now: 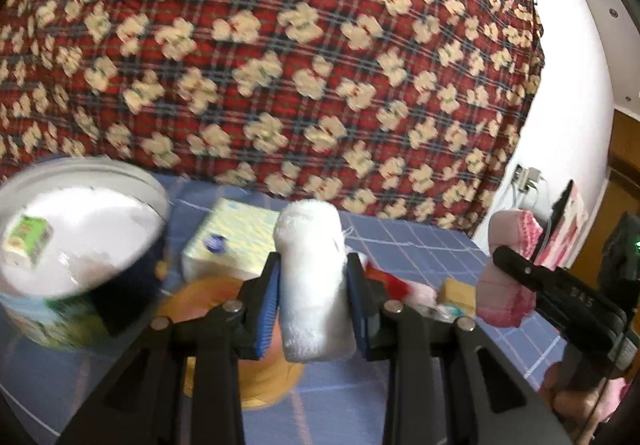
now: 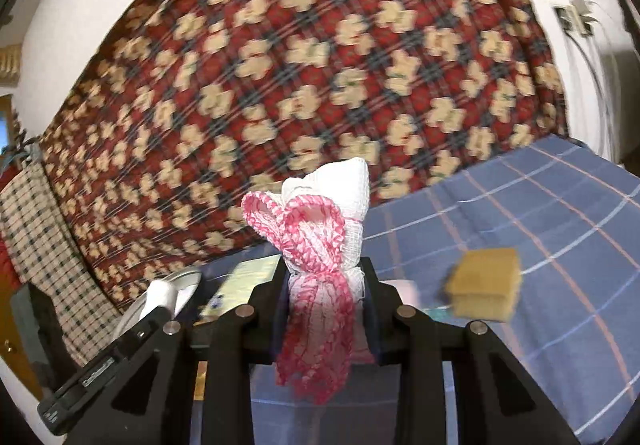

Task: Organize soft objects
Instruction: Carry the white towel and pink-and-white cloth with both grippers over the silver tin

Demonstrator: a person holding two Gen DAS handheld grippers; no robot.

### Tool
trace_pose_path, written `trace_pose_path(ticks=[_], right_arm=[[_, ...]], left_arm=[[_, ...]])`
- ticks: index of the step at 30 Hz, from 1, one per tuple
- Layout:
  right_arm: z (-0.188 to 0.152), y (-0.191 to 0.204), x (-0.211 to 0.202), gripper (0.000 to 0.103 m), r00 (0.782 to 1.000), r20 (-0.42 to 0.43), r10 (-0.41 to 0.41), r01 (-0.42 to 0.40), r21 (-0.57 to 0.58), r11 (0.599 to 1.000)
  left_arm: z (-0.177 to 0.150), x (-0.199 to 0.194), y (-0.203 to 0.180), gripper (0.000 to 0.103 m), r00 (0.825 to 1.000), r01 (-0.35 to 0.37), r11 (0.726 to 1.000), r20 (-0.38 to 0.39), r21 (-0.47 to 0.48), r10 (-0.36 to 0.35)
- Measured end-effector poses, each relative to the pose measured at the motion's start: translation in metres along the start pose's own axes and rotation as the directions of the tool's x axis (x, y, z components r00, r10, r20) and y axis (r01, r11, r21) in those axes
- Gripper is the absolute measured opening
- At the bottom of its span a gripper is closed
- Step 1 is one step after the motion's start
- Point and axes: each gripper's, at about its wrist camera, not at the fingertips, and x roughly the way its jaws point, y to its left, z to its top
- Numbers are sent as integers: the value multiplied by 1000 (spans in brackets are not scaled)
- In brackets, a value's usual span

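Left wrist: tissue pack beside tub.

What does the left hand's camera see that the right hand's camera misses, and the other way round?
Only the left wrist view shows the rolled white fluffy towel squeezed between the left gripper fingers, and the small green-and-white carton inside the round white tin.

Only the right wrist view shows the beige checked cloth hanging at the left edge.

Both show the pink-and-white knitted cloth clamped in the right gripper, the yellow sponge block, the blue checked tablecloth and the red floral plaid blanket behind.
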Motion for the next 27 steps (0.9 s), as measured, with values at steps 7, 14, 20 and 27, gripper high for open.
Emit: trace_pose_path(ticks=[7, 14, 20, 27], right_arm=[[-14, 62, 28, 34, 998, -7, 64, -65, -77, 995], [-27, 110, 54, 34, 991, -29, 127, -130, -115, 985], [-33, 147, 70, 34, 986, -34, 165, -168, -154, 974], [-39, 178, 90, 34, 979, -46, 201, -206, -168, 964]], left_arm=[[13, -4, 37, 30, 996, -82, 996, 24, 15, 82], [16, -10, 70, 30, 991, -132, 991, 24, 2, 131], [22, -12, 92, 30, 985, -172, 985, 29, -1, 171], [37, -16, 120, 30, 974, -221, 975, 56, -16, 221]])
